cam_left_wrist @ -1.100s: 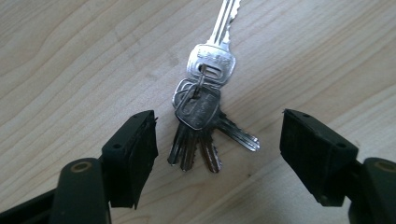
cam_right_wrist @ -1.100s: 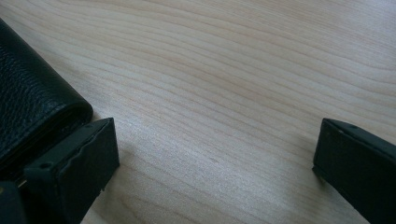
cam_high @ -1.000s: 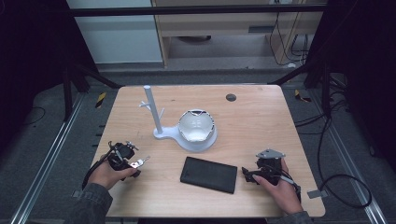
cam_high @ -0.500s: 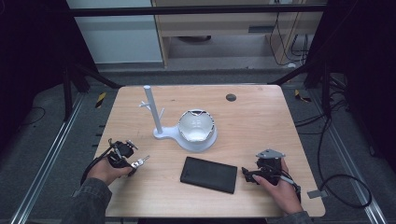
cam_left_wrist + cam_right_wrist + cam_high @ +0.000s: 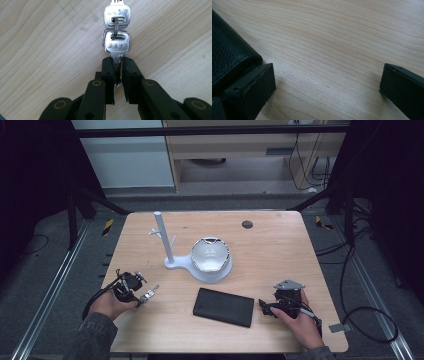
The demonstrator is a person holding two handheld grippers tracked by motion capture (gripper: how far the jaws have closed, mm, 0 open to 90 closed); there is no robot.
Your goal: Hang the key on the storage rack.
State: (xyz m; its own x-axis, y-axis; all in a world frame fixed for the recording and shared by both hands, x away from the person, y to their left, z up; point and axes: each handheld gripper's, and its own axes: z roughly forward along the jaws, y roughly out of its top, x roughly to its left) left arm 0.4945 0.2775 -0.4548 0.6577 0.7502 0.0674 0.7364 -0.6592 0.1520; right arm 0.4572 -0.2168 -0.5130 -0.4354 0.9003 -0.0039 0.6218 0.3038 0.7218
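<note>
Keys [image 5: 116,42] well inside table edge [image 5: 120,351]

Black two-jaw hand-held gripper [image 5: 117,72] with brass-coloured pivot pins; grey sleeves.

In the high view the wooden table [image 5: 280,250] is evenly lit from above while the floor and frame around it sink into near black, and the whole picture is soft and a little grainy. The left gripper view is bright and sharp on the keys [image 5: 116,30], whose metal throws small glints and a thin shadow on the wood, though the black jaws at the bottom blur slightly. The right gripper view is dimmer, with soft focus up close, a faint shadow beside the black wallet [image 5: 229,57], and pale glare across the far wood grain.
</note>
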